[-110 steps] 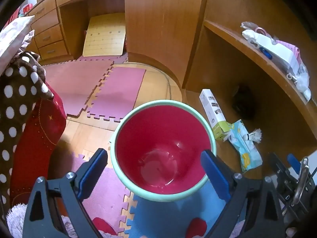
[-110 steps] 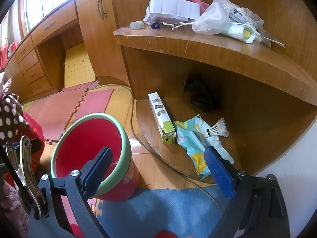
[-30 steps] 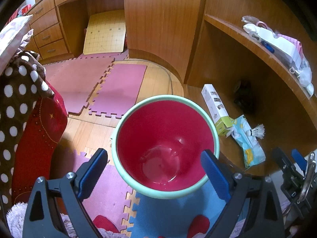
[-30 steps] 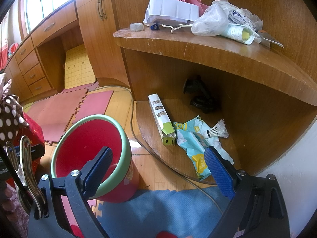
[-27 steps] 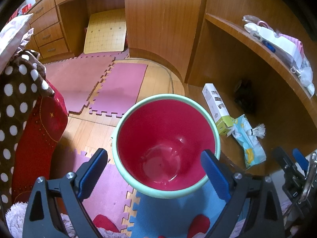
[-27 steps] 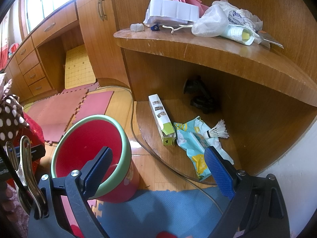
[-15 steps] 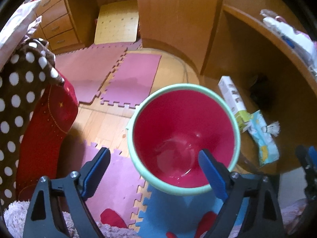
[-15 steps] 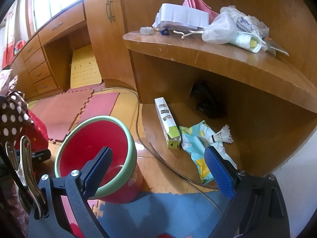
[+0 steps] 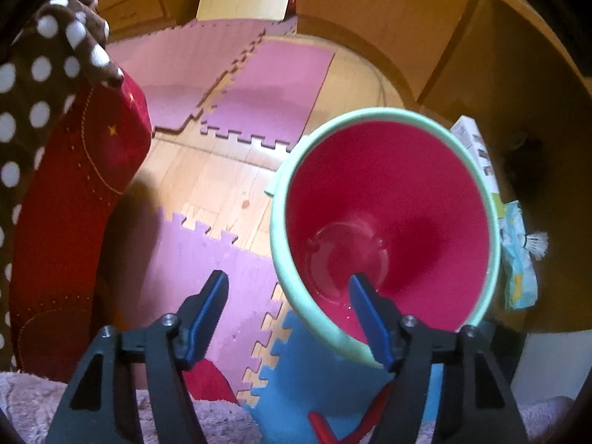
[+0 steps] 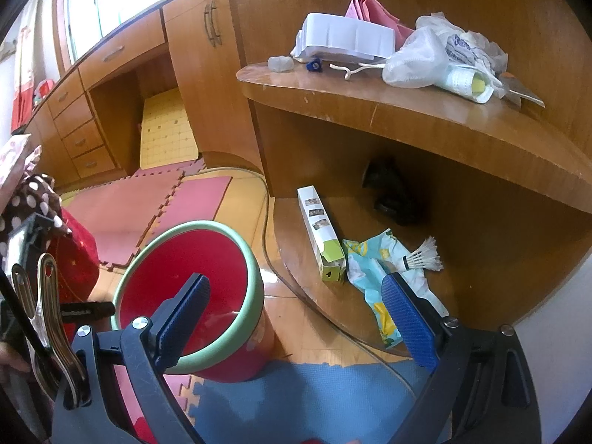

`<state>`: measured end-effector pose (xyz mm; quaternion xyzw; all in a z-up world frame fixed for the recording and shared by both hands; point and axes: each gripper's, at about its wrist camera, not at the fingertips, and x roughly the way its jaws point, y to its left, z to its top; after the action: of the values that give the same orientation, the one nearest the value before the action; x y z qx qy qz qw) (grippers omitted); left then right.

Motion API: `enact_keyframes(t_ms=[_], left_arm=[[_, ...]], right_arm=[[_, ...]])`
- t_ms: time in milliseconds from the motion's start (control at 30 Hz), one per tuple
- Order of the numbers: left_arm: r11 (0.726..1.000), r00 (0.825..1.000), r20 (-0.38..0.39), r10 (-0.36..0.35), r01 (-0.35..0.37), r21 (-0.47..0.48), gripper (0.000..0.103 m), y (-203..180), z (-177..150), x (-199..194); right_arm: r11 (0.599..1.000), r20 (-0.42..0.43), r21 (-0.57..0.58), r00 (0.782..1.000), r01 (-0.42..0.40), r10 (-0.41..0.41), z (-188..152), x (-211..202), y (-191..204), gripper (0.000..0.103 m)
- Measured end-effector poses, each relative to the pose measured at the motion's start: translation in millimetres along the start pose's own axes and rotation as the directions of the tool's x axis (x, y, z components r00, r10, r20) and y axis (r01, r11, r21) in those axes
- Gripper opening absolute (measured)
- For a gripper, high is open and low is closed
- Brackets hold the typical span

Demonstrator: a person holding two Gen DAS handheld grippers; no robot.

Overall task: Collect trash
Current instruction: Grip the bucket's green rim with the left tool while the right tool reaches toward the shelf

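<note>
A: How are the claws seen at this moment?

B: The left claw is held spread and nothing is gripped. One finger is placed outside the near rim of the red bucket and the other is seen over its inside, so the rim lies between them. The right claw is also spread wide and empty, and it is pointed toward the lower shelf.

A: Where is the trash found?

B: On that shelf, right of the bucket. A long white box is laid there, a crumpled blue wrapper is just beside it, and a shuttlecock is resting on the wrapper. Nothing is seen inside the bucket, so the collecting is judged as not yet begun.

A: What could be done wrong from here?

B: If the rim is pinched by the left claw and pulled, the bucket could be tipped, because it is probably light. The thin wrapper could be missed or only partly pinched by the right claw. Also the shuttlecock may be dragged off together with it, and the cable on the floor could be caught.
</note>
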<state>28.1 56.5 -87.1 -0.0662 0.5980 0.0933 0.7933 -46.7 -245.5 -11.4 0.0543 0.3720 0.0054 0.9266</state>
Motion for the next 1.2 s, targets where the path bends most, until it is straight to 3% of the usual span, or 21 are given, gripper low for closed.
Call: enact_keyframes(t_ms=[333, 533, 967, 1200], left_arm=[[1.000, 0.996, -0.088, -0.027, 0.027, 0.004, 0.060, -12, -3, 34], [1.000, 0.990, -0.137, -0.028, 0.028, 0.002, 0.043, -16, -6, 52], [0.999, 0.991, -0.134, 0.016, -0.011, 0.036, 0.040, -20, -3, 63], [0.992, 0.995, -0.059, 0.081, -0.075, 0.105, 0.037, -25, -6, 65]], right_arm=[[1.000, -0.011, -0.014, 1.000, -0.001, 0.001, -2, 2, 4, 0.096], [1.000, -0.015, -0.014, 1.000, 0.003, -0.004, -2, 5, 4, 0.096], [0.999, -0.019, -0.047, 1.000, 0.020, -0.021, -2, 5, 11, 0.094], [0.996, -0.011, -0.086, 1.000, 0.008, -0.009, 10, -14, 18, 0.087]])
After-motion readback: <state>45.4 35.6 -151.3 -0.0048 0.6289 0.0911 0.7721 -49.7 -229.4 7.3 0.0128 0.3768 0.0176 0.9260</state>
